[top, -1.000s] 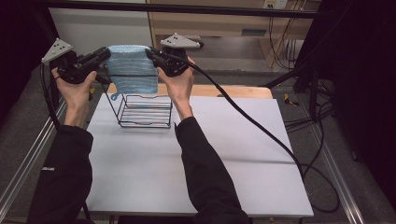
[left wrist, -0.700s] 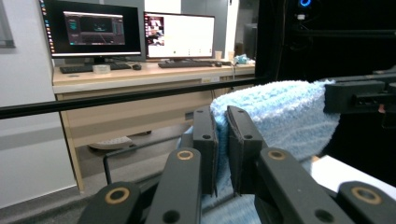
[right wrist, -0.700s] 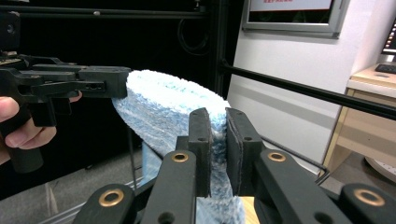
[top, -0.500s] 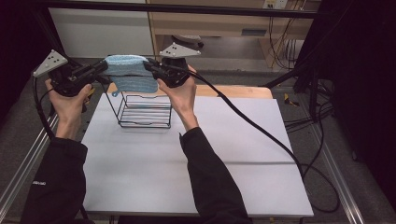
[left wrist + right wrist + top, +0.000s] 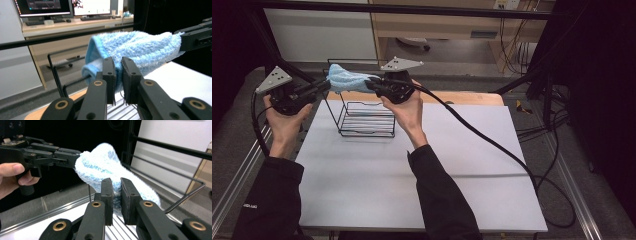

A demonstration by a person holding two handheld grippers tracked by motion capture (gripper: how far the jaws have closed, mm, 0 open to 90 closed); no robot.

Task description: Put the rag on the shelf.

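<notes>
Both grippers, left and right, pinch the blue cloth above the wire rack; you should lower it onto the rack's top bar.

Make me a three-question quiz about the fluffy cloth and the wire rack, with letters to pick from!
1. Where is the cloth?
A. held up over the wire rack
B. flat on the table
C. on the floor

2. What colour is the cloth?
A. red
B. light blue
C. green

3. How are the jaws of the left gripper?
A. wide open
B. shut on the cloth
C. shut on the rack

Answers:
1 A, the high view shows it stretched between the left gripper and the right gripper above the rack.
2 B, it looks light blue in every view.
3 B, its pads pinch the cloth's edge.
</notes>
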